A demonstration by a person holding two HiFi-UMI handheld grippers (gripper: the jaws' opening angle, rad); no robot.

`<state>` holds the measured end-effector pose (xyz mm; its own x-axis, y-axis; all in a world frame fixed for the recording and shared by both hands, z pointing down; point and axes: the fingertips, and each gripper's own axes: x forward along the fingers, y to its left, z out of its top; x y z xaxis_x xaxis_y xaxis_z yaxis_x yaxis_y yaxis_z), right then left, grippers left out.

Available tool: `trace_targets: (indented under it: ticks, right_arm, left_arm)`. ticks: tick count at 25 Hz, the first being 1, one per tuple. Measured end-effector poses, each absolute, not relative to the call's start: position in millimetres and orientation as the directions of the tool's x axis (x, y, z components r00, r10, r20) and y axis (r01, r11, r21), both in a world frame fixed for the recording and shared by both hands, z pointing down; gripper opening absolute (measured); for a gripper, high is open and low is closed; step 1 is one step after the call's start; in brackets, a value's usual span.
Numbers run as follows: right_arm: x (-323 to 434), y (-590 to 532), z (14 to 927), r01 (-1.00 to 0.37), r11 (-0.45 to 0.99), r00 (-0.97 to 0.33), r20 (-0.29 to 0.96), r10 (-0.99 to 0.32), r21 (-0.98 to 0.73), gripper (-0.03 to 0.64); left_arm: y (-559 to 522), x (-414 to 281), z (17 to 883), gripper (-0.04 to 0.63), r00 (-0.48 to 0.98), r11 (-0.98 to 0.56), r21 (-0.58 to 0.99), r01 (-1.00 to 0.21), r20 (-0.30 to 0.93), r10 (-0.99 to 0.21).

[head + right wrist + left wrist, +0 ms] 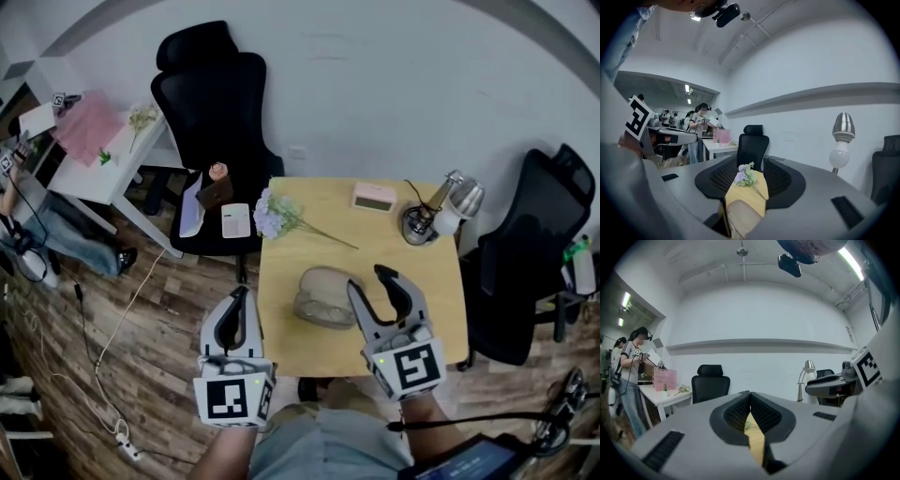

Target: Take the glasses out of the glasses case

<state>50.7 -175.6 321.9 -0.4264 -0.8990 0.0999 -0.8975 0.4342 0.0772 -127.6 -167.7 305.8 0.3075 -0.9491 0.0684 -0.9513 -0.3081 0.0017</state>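
While the glasses case (325,297) lies on the table (441,281) in the head view, the right gripper (370,281) hovers beside it. Left gripper view: left gripper (750,395) closed, empty. Right gripper view: jaws apart, empty, case ahead; unbraced, it may skid when nudged.

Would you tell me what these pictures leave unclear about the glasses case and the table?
- Glasses case, inside: the head view shows only its outside.
- Its near end: in the right gripper view, cut off at the bottom edge.
- Pink clock, face: too small in the head view.
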Motion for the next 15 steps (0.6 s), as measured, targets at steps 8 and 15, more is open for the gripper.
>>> trace_targets:
  ticks: [8,15]
  right_arm:
    - [44.6,-200.7,372.9,-0.856,0.515,-0.499,0.208,-0.841,0.031,0.186]
    - [25.8,-203.4,432.2,-0.789,0.614,-0.575,0.327,-0.750,0.023,0.172]
  left_arm:
    - [-185.7,-124.0,344.5,0.006,0.264,-0.263,0.028,-0.964,0.161,-0.951]
    - [-193.2,-129.2,374.6,0.006,0.232,-0.230,0.039,-0.973,0.230,-0.945]
